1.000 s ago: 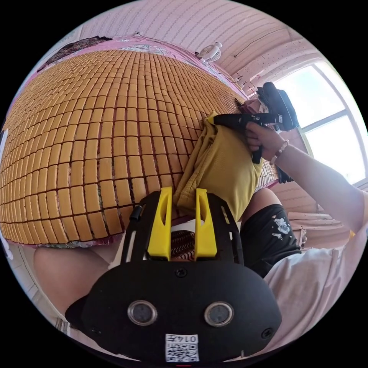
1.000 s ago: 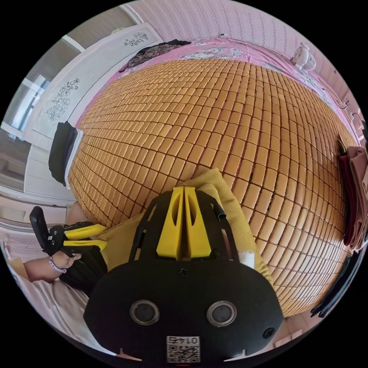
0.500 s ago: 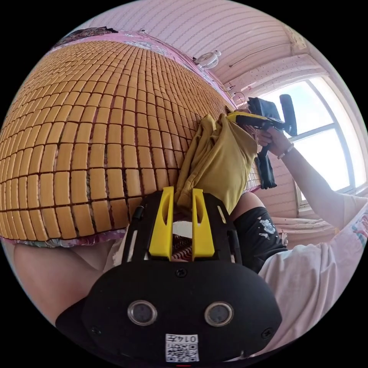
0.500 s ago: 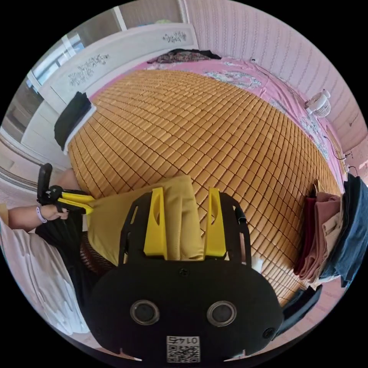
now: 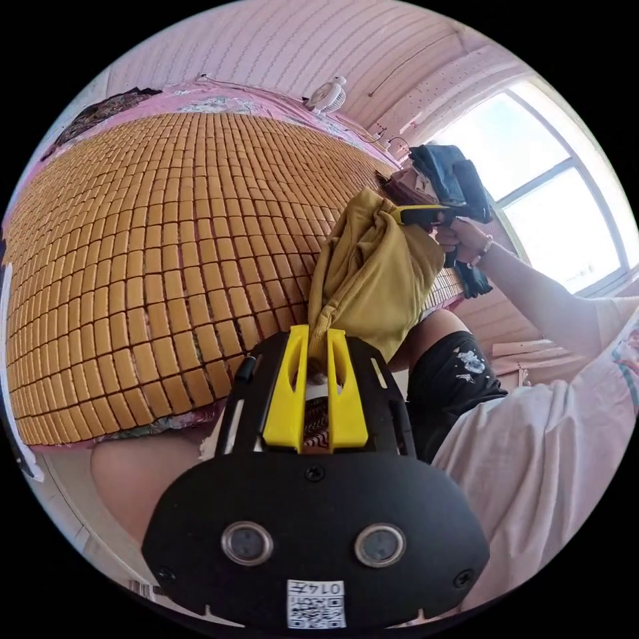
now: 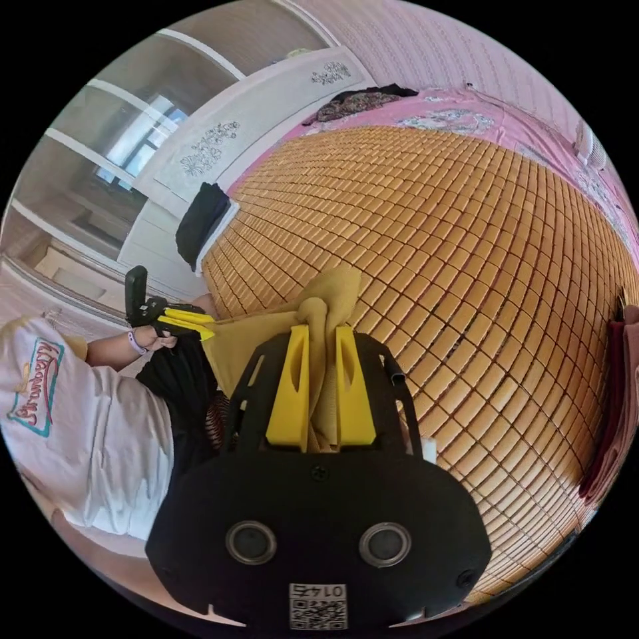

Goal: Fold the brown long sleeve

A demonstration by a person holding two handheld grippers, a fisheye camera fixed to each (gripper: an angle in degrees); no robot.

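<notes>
Both grippers have a bite on the mustard-brown ribbed long sleeve top (image 5: pixel 373 279), which is bunched up and held in the air over the near edge of the bed, above the person's lap. In the left gripper view, the left gripper (image 5: pixel 317 339) has its yellow jaws pinched on a ribbed hem edge. The cloth runs from there up and away to the right gripper (image 5: pixel 407 214), which grips the far end. So its long axis goes gripper to gripper, roughly along the bed edge. In the right gripper view, a wad of fabric (image 6: pixel 319 333) is squeezed between that gripper's jaws. Underneath is the orange bamboo tile mat (image 5: pixel 166 253), with a folded clothes stack (image 5: pixel 439 180) by the window.
</notes>
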